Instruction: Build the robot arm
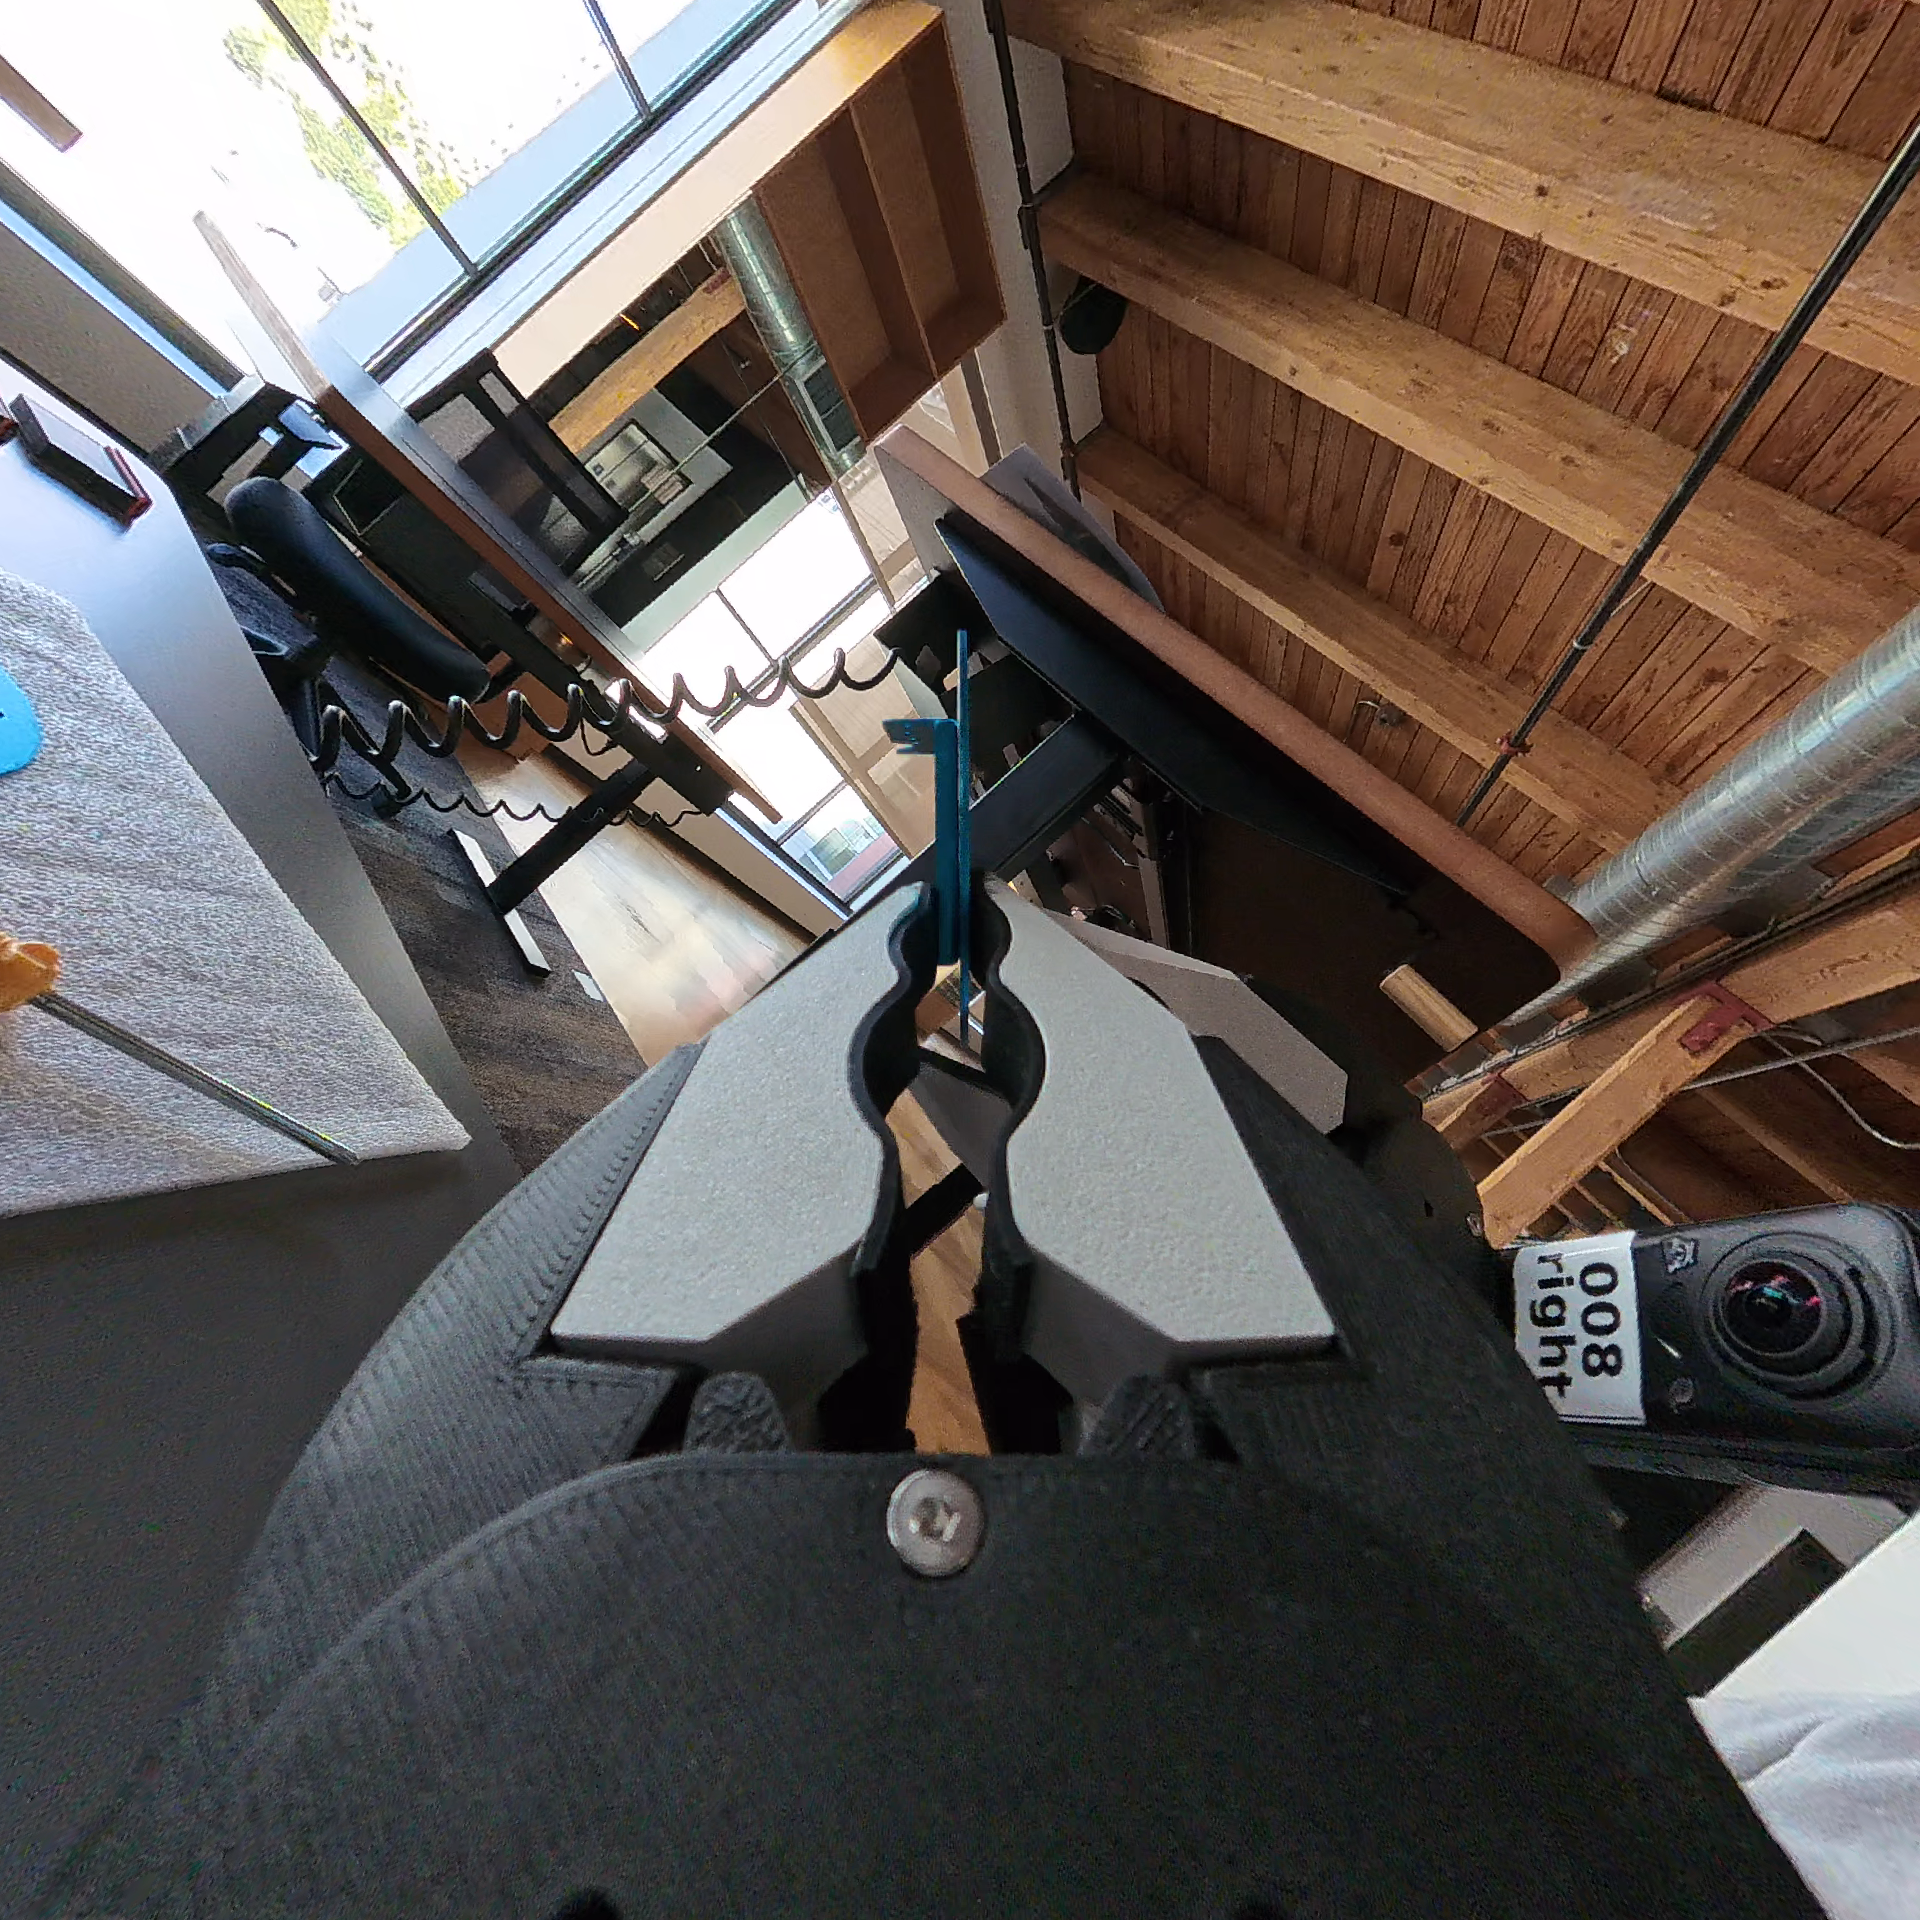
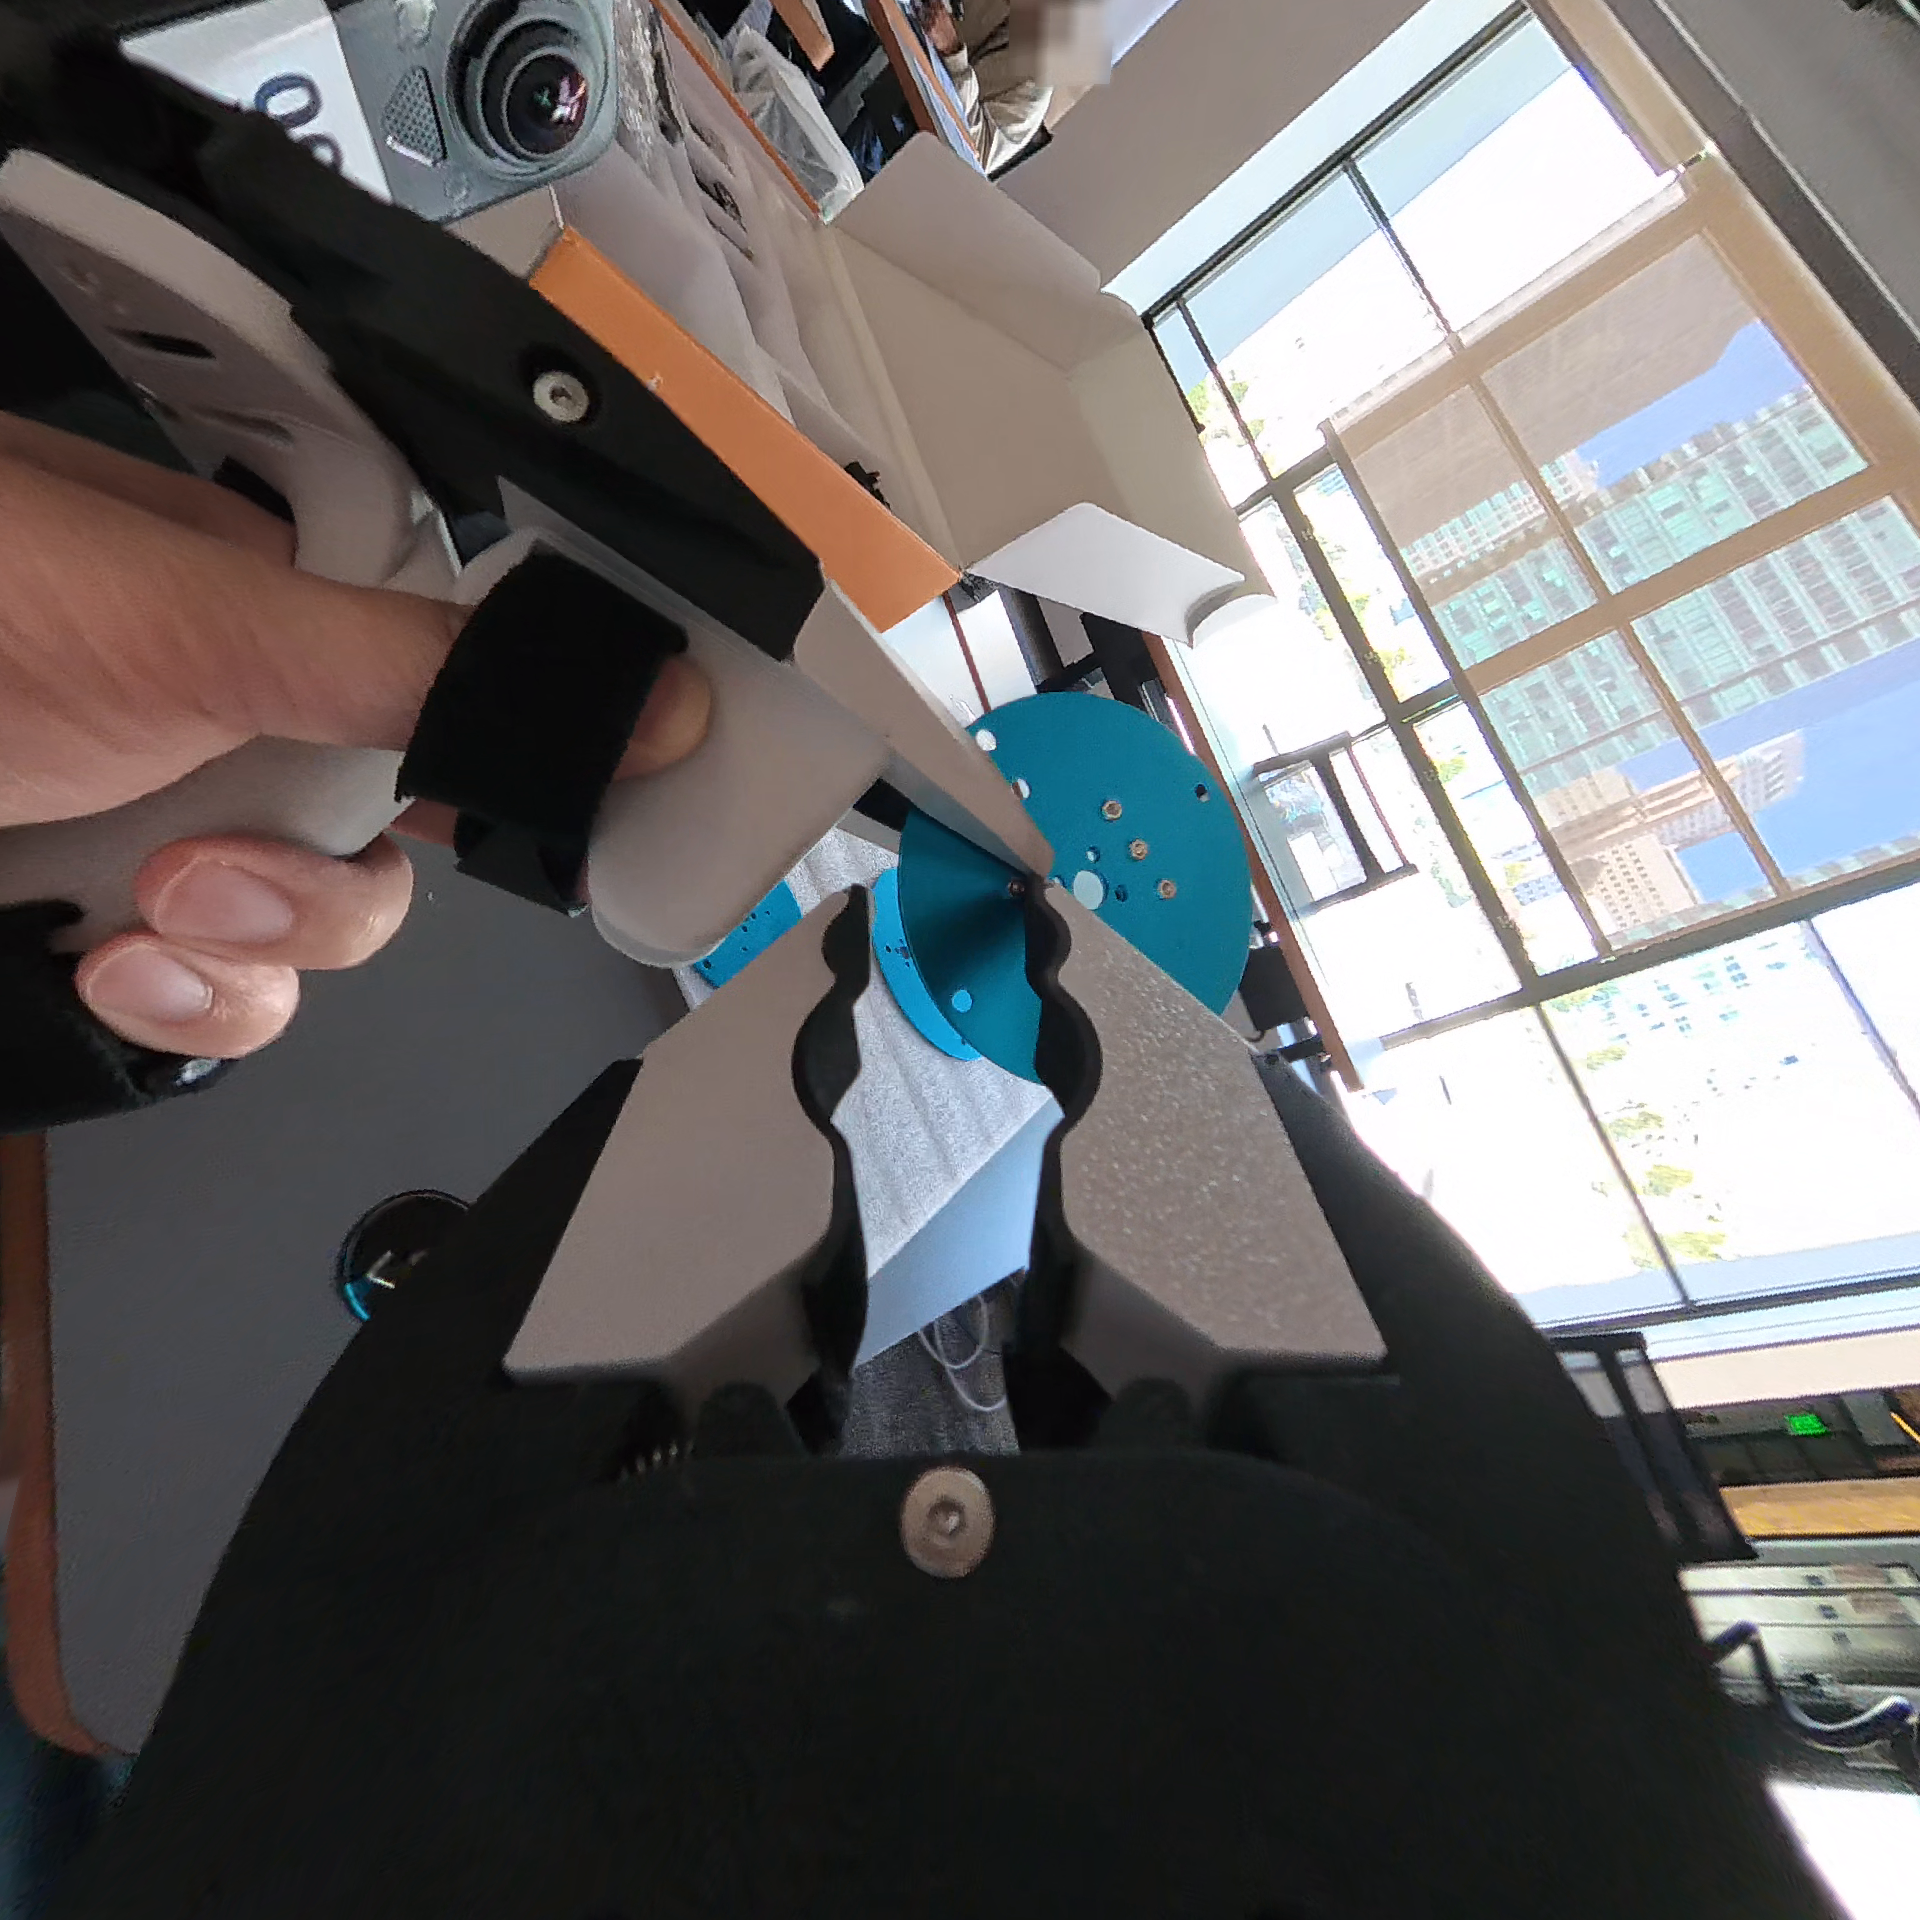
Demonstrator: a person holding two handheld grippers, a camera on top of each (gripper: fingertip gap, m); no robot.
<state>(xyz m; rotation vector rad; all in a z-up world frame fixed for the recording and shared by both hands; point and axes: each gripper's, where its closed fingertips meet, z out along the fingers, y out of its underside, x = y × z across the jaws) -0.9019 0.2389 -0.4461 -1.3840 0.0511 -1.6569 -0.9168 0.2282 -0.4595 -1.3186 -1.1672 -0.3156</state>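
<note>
Pinching a thin blue metal plate (image 1: 957,821) edge-on, the left gripper (image 1: 951,914) has its fingers closed on the plate's near rim, so that from the left wrist view the plate shows only as a narrow upright sliver with a small bracket at its far left side. Seen from the right wrist view it is a round blue disc (image 2: 1081,873) drilled with small holes and set with a few brass inserts, held up in the air and well off the surface. Holding it by the rim leaves both faces free (a sensible grip for a flat part, in my judgement).

The right gripper (image 2: 951,925) sits just in front of the disc with its fingers apart and nothing between them; the right-hand fingertip looks very near the disc's middle, though I cannot tell whether it touches. A hand (image 2: 177,748) holds the left gripper's handle at the left of that view.

Below lies a grey foam mat (image 2: 914,1101) on the grey surface (image 1: 177,1351), with another blue plate (image 2: 753,930) flat on it. An orange-handled screwdriver (image 1: 156,1049) rests on the mat farther left, and an open white cardboard box (image 2: 997,364) stands beyond.
</note>
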